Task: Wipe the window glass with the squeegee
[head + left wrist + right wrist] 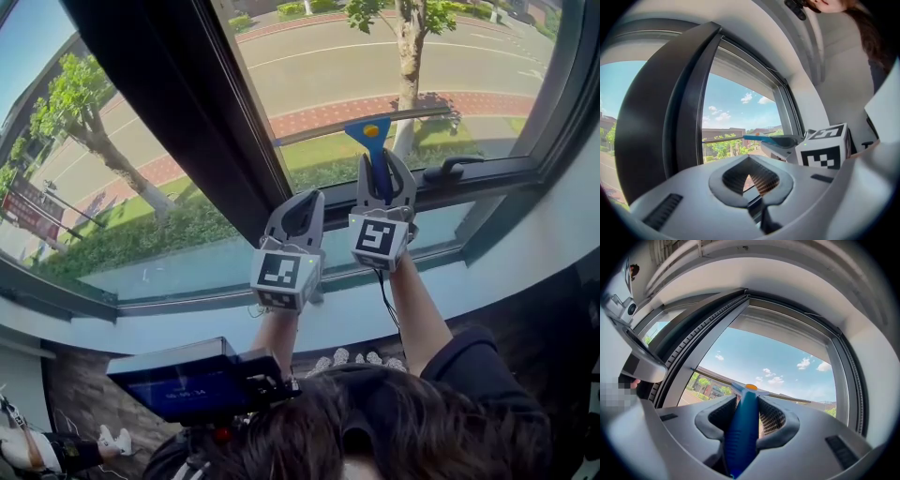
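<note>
The smooth window glass spreads ahead of both tools, a dark slanted frame edging it left of the left gripper, with open pane beyond the blade. The right gripper clamps the ribbed blue handle of the squeegee, its thin straight blade lying across the glass just past the jaws, an orange dot at its head. The left gripper, just beside it, is closed on nothing.

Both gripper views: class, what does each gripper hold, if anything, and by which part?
The right gripper holds the squeegee by its blue handle; the left gripper holds nothing, jaws together.
</note>
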Demonstrator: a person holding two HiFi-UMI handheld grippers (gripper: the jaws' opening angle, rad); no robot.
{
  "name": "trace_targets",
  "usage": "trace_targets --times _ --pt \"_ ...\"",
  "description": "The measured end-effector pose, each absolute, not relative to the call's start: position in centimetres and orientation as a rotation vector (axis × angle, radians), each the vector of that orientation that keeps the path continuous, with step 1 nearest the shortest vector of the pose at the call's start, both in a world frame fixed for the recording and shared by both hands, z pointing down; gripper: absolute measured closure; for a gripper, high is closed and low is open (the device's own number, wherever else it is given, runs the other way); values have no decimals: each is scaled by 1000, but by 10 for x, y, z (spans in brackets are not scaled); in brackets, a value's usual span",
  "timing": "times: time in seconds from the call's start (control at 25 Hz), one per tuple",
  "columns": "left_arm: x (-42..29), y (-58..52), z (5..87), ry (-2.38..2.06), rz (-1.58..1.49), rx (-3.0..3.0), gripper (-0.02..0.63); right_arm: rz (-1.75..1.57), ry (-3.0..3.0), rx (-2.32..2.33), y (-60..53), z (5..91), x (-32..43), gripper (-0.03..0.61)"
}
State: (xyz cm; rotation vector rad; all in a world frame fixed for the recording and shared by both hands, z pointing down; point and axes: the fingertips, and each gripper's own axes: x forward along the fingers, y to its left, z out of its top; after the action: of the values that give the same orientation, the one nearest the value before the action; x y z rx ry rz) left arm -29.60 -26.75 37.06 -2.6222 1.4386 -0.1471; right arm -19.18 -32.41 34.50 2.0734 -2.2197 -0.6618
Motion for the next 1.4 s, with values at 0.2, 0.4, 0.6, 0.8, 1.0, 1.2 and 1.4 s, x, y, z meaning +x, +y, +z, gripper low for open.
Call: trace_targets --times 0.2,0.4,0.6,0.8,1.0,1.2,1.4 --pt "-290 -268 372 1417 -156 -2632 612 -636 -2205 2061 -326 361 -189 436" --pt "-302 -271 376 1481 -149 -2627 613 -566 -2220 2046 -327 385 -191 436" --pt "-304 -273 380 1489 -145 -2629 614 -547 -2213 2039 -329 399 -191 436" --pt "-303 -272 383 1480 -152 -2635 614 -543 -2210 2029 -329 415 -191 436" --pt "-304 -271 382 1487 -149 -2625 613 -483 -2205 2028 -327 422 -190 436" --pt "-304 -270 386 1499 -137 -2639 612 -458 -2199 2014 -326 433 -190 436" --pt "-308 -269 389 1507 -153 -2641 613 -417 -2197 2003 -325 446 -191 437"
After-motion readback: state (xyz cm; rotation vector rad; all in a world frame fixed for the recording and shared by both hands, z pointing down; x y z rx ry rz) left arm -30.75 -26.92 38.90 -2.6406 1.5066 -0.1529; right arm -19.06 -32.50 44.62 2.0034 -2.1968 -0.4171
